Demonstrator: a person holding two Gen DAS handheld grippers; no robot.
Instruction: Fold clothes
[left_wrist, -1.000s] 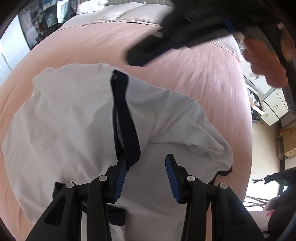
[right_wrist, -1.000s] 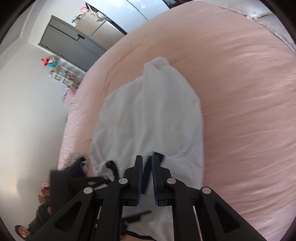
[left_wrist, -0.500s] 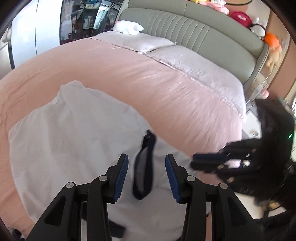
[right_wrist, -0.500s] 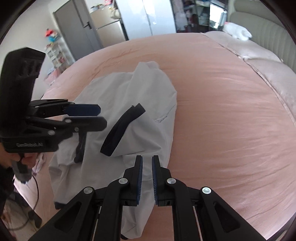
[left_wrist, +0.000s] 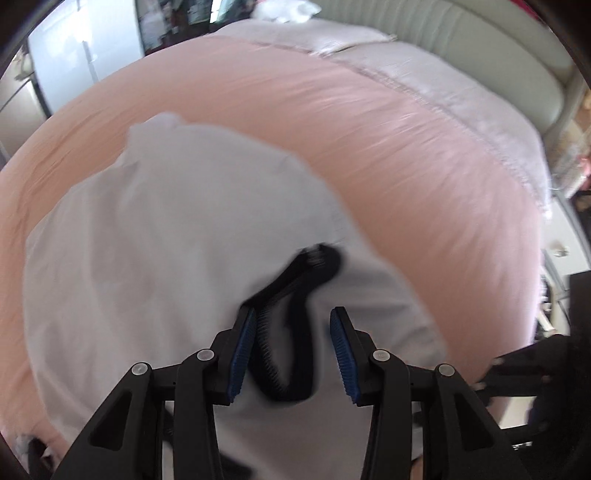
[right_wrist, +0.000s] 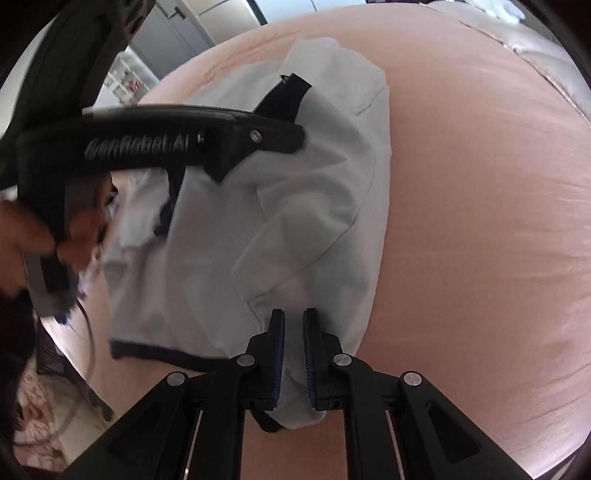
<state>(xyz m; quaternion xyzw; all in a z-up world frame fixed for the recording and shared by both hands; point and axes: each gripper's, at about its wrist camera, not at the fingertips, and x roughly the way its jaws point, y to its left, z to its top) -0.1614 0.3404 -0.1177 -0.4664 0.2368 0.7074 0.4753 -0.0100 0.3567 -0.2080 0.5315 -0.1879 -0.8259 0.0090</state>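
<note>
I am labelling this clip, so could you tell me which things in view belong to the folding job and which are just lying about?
In the job: white shirt with its dark collar; right gripper, clamped on the shirt's edge; left gripper, open.

Lying about: pillows, headboard, plush toy.

One white shirt (left_wrist: 155, 258) lies on the pink bed (left_wrist: 424, 177), with one dark collar (left_wrist: 291, 295) showing at its six o'clock in the left wrist view. Two grippers: the left gripper (left_wrist: 293, 350) and the right gripper (right_wrist: 293, 354), each with two fingers. Two pillows (left_wrist: 424, 70) sit at twelve o'clock by one headboard (left_wrist: 461, 33). One hand (right_wrist: 33, 229) shows at nine o'clock in the right wrist view. One white soft toy (left_wrist: 284, 11), perhaps, at twelve; it is blurred.
</note>
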